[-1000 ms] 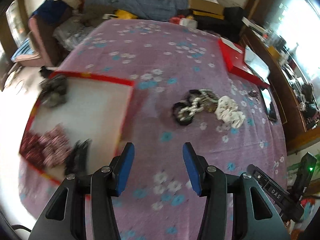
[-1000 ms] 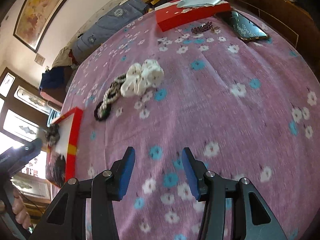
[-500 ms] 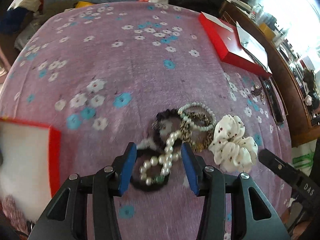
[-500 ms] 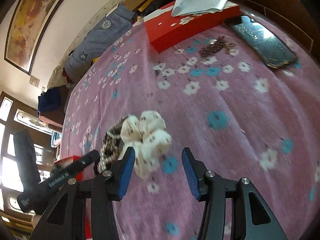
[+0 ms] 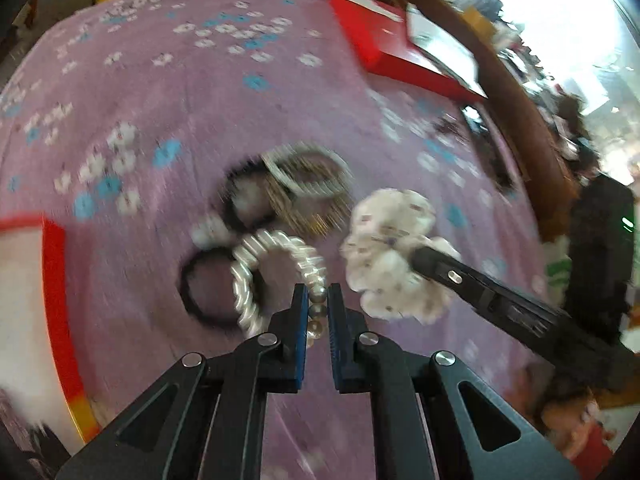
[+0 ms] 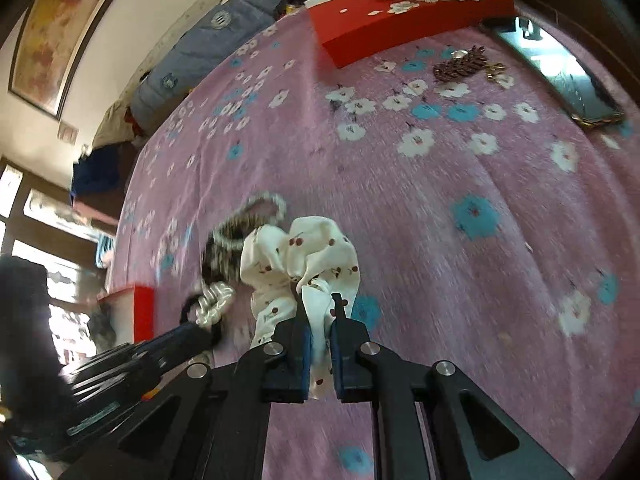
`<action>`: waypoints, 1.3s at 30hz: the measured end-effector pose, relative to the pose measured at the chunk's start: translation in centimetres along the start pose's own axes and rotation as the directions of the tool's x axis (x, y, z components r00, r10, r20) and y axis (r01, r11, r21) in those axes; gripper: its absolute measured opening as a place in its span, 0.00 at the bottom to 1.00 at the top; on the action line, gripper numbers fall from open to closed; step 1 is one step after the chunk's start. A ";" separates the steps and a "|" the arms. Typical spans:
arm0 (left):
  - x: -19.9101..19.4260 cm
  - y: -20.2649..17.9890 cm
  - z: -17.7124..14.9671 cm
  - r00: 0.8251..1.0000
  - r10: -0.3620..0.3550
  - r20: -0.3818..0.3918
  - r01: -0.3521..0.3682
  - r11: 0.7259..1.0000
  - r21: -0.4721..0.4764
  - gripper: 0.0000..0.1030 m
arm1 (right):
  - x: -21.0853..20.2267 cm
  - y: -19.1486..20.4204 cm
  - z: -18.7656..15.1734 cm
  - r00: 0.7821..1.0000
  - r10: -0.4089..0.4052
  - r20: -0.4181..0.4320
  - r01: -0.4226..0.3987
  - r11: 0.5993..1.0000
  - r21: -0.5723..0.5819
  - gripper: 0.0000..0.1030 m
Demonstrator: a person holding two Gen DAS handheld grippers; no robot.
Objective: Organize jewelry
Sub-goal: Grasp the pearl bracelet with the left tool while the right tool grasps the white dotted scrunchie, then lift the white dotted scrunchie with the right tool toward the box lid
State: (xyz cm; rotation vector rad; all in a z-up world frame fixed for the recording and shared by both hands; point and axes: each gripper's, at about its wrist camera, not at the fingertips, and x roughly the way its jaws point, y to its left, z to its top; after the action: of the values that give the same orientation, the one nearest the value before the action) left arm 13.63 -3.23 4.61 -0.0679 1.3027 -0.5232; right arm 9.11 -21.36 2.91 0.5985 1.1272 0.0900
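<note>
The left gripper (image 5: pixel 318 300) is seen closed on a pearl bracelet (image 5: pixel 276 258), its beads pinched between the blue pads; the jaws have just been closing. The bracelet lies over a black hair tie (image 5: pixel 196 284) on the floral pink bedspread (image 5: pixel 200 92), just right of a red-rimmed tray (image 5: pixel 60 320). Beyond it a leopard-print scrunchie (image 5: pixel 316 212) and a second bead bracelet (image 5: pixel 308 184) are piled together. The right gripper (image 6: pixel 319 312) is clamped on a white cherry-print scrunchie (image 6: pixel 304 256), jaws likewise just closed, to the right of the pile. Far off, a red box (image 6: pixel 400 20), a brown chain (image 6: pixel 460 66) and a phone (image 6: pixel 568 80) are seen.
</note>
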 end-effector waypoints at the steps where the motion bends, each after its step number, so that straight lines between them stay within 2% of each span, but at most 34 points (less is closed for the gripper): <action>1: -0.6 -0.5 -1.2 1.000 -0.006 0.001 0.006 1.000 0.010 0.08 | -0.6 -0.2 -0.8 1.000 -0.001 -0.004 0.001 1.000 -0.010 0.08; 3: -1.8 -1.4 -3.8 1.000 -0.026 -0.003 0.026 0.999 0.022 0.08 | -1.8 -1.0 -2.4 1.000 0.005 -0.012 -0.006 1.000 -0.015 0.08; 7: -3.3 -1.6 -8.4 0.997 -0.080 -0.011 0.080 0.996 -0.026 0.08 | -4.4 -3.2 -6.3 0.999 0.013 -0.041 -0.013 1.000 -0.006 0.08; 9: -3.7 -1.3 -10.1 0.997 -0.081 -0.008 0.080 0.995 -0.054 0.08 | -5.5 -4.5 -8.3 0.998 0.007 -0.056 -0.007 1.000 -0.005 0.08; 12: -3.5 -0.4 -12.4 0.999 -0.042 -0.016 0.040 0.995 -0.092 0.09 | -6.8 -5.8 -10.4 0.998 -0.027 -0.062 0.026 1.000 -0.018 0.08; 15: -3.6 0.5 -13.7 0.999 0.042 -0.017 -0.044 0.994 -0.100 0.09 | -7.8 -6.9 -11.7 0.997 -0.059 -0.045 0.058 0.998 -0.018 0.11; 16: -3.9 0.9 -14.1 0.999 0.052 -0.009 -0.052 0.992 -0.112 0.09 | -8.2 -7.2 -11.9 0.997 -0.066 -0.031 0.066 0.998 -0.013 0.16; 19: -5.2 2.3 -14.6 0.999 0.038 0.029 -0.033 0.986 -0.165 0.13 | -8.8 -7.4 -12.2 0.996 -0.086 0.006 0.086 0.996 -0.013 0.42; 20: -5.6 2.8 -14.7 0.999 0.034 0.041 -0.026 0.982 -0.185 0.17 | -9.0 -7.4 -12.3 0.996 -0.088 0.016 0.089 0.996 -0.013 0.45; 23: -5.8 3.4 -14.7 0.998 0.041 0.058 -0.027 0.975 -0.219 0.25 | -9.2 -7.6 -12.5 0.995 -0.095 0.024 0.096 0.995 -0.024 0.45; 26: -5.1 3.1 -14.4 0.997 0.050 0.061 -0.037 0.979 -0.200 0.27 | -8.9 -7.2 -12.6 0.995 -0.100 0.019 0.101 0.994 -0.041 0.45; 32: -1.8 1.9 -13.7 0.996 0.090 0.018 -0.087 0.985 -0.151 0.27 | -7.8 -5.7 -12.7 0.993 -0.117 0.021 0.119 0.988 -0.094 0.47; 37: -1.3 0.1 -14.1 0.986 0.163 0.040 -0.159 0.983 -0.096 0.27 | -7.3 -5.0 -12.9 0.991 -0.129 0.027 0.131 0.985 -0.115 0.47; 39: -1.2 -0.3 -14.1 0.981 0.192 0.037 -0.187 0.978 -0.096 0.13 | -7.2 -4.8 -13.0 0.990 -0.137 0.031 0.140 0.983 -0.123 0.47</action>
State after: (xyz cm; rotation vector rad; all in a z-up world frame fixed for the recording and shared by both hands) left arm 0.19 0.42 1.86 -0.0316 1.2726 -0.2970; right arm -6.47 -22.71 2.67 0.4077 1.1293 0.0335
